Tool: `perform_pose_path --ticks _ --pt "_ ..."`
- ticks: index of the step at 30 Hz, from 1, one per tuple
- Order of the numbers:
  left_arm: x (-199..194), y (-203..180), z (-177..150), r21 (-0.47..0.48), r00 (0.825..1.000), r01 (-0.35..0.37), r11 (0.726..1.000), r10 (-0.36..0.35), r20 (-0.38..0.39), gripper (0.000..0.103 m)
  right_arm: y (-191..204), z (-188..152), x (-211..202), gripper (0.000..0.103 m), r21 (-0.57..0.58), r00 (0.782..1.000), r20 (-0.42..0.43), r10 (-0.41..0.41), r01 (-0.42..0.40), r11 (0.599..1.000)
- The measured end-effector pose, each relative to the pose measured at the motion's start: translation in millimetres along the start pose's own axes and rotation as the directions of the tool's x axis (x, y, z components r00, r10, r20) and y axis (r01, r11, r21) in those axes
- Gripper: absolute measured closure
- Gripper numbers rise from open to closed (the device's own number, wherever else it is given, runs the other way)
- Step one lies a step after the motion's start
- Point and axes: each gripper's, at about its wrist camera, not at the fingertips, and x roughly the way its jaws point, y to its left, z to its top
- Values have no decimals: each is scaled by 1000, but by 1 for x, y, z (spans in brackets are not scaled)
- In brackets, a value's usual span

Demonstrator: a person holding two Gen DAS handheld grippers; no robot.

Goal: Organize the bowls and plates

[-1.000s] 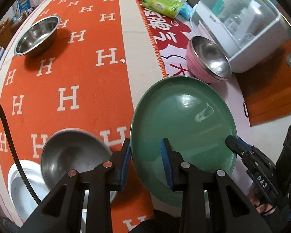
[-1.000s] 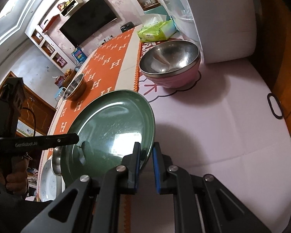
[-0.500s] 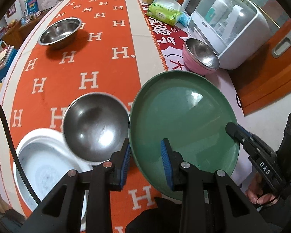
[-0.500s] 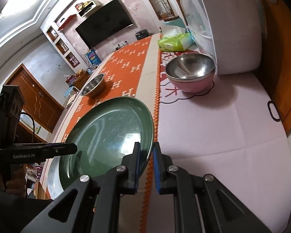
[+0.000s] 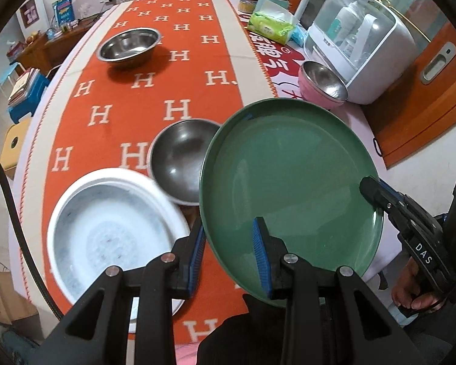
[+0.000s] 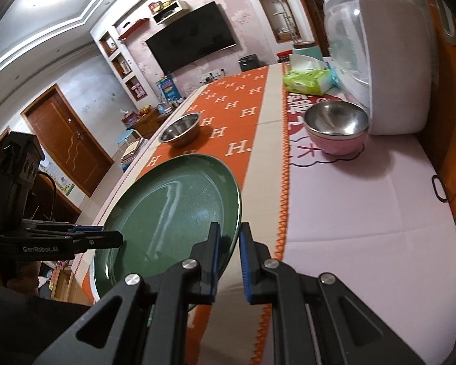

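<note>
The green plate [image 5: 288, 182] is round, so it has no long axis. It is tilted: in the left wrist view its hollow face turns up toward the camera, the far rim at 12 o'clock, the near rim at 6 o'clock. It is a plain matte dark green plate with a low raised lip and soft glare streaks across its well.

It hangs above the orange H-patterned cloth [image 5: 155, 91], partly covering a steel bowl [image 5: 179, 158] at its 9 o'clock, with a white basin [image 5: 106, 231] nearer at 8 o'clock.

The left gripper [image 5: 229, 252] clamps the near rim, one pad under, one on the face. The right gripper [image 6: 229, 258] pinches the opposite rim, jaws nearly shut; the outer pad's contact seems firm, though hard to see.

At the plate's 1 o'clock sits a pink bowl [image 5: 316, 91].
</note>
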Motion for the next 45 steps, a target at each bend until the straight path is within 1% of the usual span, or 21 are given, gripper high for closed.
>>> perform_pose_path --ticks 5,15,21,26,28,33,37,39,43,45 --pt "-11 17 -12 -18 1000 -16 1000 16 -5 74 22 -3 5 91 -31 1000 -4 19 -19 999" --pt "-25 67 -32 -62 1000 -31 998 31 -1 74 70 -12 18 91 -78 998 -7 56 -56 995" --pt "-25 99 -45 -88 1000 -28 996 28 -6 74 98 -25 29 91 -107 998 -35 60 -63 992" --pt "-24 128 -56 -111 1000 -28 993 28 -8 74 122 -35 41 91 -123 996 -80 51 -60 991" --pt "-23 139 -60 -105 1000 -27 994 26 -11 74 131 -40 46 90 -122 994 -99 48 -60 991" --pt "-18 163 -68 -101 1000 -16 995 15 -17 74 148 -50 60 89 -111 991 -131 33 -48 993" --pt "-8 184 -73 -102 999 -4 995 0 -44 74 164 -61 72 89 -105 988 -156 2 -19 994" --pt "-3 194 -74 -98 999 2 995 -6 -45 74 170 -66 78 89 -96 986 -166 -11 -5 995" --pt "6 213 -73 -108 997 53 993 -58 -45 74 177 -77 87 88 -64 983 -177 -42 31 997" --pt "10 217 -71 -91 997 60 994 -64 -51 74 181 -83 92 88 -41 982 -180 -54 48 998"
